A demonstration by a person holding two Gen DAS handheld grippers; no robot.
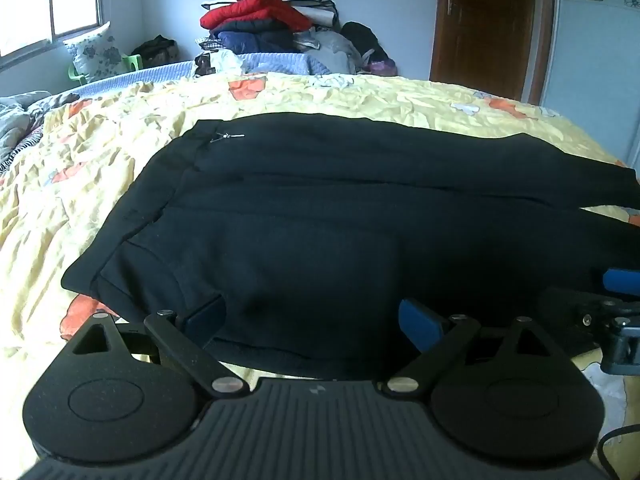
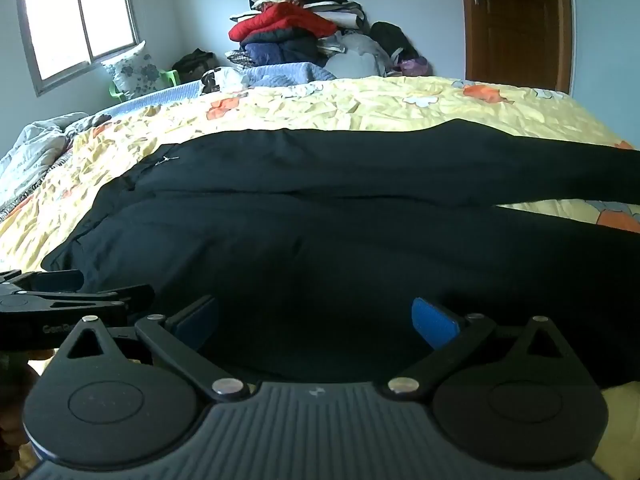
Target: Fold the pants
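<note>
A bedroom with a window, a brown door (image 2: 516, 20) and a heap of clothes (image 1: 272, 20) against the far wall holds a bed (image 1: 360, 96) covered in a yellow flowered sheet. The black pants (image 1: 320, 208) lie spread flat across it, waistband to the left and both legs running off to the right, side by side with a sliver of sheet showing between them. No fold appears made yet, so the whole task seems still ahead. The left gripper (image 1: 316, 320) hovers over the near edge by the waist, its blue pads spread wide and pinching nothing. The right gripper (image 2: 316, 320) sits just beside it over the near leg, likewise spread and empty.
</note>
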